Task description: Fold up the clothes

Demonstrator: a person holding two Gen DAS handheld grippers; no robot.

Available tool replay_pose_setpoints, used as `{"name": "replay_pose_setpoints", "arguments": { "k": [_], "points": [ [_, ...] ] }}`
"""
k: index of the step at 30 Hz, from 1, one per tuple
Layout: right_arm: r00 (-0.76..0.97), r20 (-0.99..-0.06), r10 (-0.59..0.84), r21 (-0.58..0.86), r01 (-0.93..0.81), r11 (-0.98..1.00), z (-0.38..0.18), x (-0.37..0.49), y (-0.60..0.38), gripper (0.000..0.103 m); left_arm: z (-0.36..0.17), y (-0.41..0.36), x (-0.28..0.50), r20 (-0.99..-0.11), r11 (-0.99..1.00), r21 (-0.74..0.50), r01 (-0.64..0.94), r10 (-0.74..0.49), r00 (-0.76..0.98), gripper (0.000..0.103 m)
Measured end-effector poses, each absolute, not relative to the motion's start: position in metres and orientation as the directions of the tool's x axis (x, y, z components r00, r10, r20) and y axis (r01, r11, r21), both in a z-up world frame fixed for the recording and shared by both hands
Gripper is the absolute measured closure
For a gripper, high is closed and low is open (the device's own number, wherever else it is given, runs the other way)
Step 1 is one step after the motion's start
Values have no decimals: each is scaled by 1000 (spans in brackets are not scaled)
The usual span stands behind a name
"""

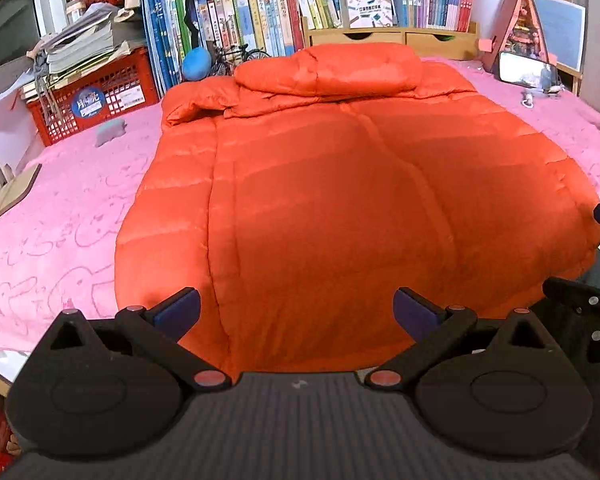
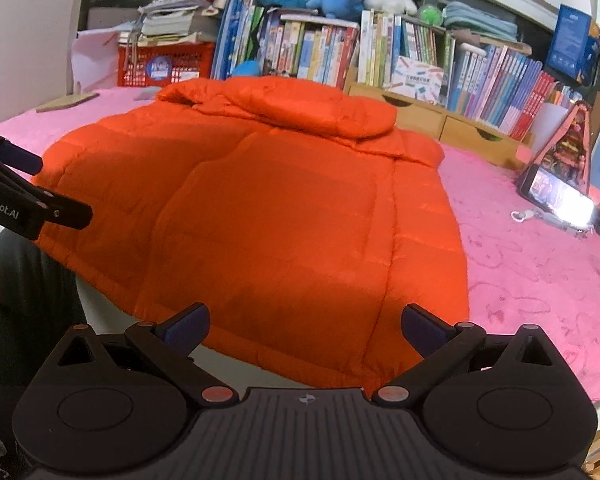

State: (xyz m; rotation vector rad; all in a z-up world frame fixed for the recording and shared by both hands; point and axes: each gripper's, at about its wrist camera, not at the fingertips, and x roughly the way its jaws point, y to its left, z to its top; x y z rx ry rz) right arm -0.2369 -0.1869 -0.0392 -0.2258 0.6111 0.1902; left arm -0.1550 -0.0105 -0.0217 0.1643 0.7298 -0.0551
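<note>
Grippers both hovering at the near table edge: left gripper with fingers spread wide and holding nothing, right gripper likewise spread and empty. Orange down jacket is lying flat across the pink tablecloth, hem hanging toward the viewer, hood resting on the far end. Sleeves appear tucked in; folding the body over is likely remaining. Surroundings, left to right: wooden board, red crate, books, phone on stand. Nothing is blocking the jacket.
</note>
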Motion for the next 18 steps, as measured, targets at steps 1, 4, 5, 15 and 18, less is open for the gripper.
{"name": "replay_pose_setpoints", "arguments": {
  "k": [1, 4, 5, 15, 18],
  "points": [
    [802, -588, 107, -153, -241, 959, -40, -237, -187, 0, -23, -10, -155, -670, 986, 130, 107, 8, 743, 0],
    [798, -595, 101, -152, -234, 960, -44, -238, -188, 0, -24, -11, -156, -674, 986, 130, 108, 8, 739, 0],
    [797, -596, 98, -152, -232, 961, -45, -238, -189, 0, -25, -11, -156, -676, 986, 130, 109, 8, 737, 0],
    [787, -616, -11, -194, -138, 971, -69, -244, -240, 0, -33, -10, -153, -692, 986, 130, 102, 16, 722, 0],
    [784, -620, 11, -100, -93, 991, -72, -241, -265, 0, -37, -11, -152, -700, 986, 132, 105, 18, 714, 0]
  ]
}}
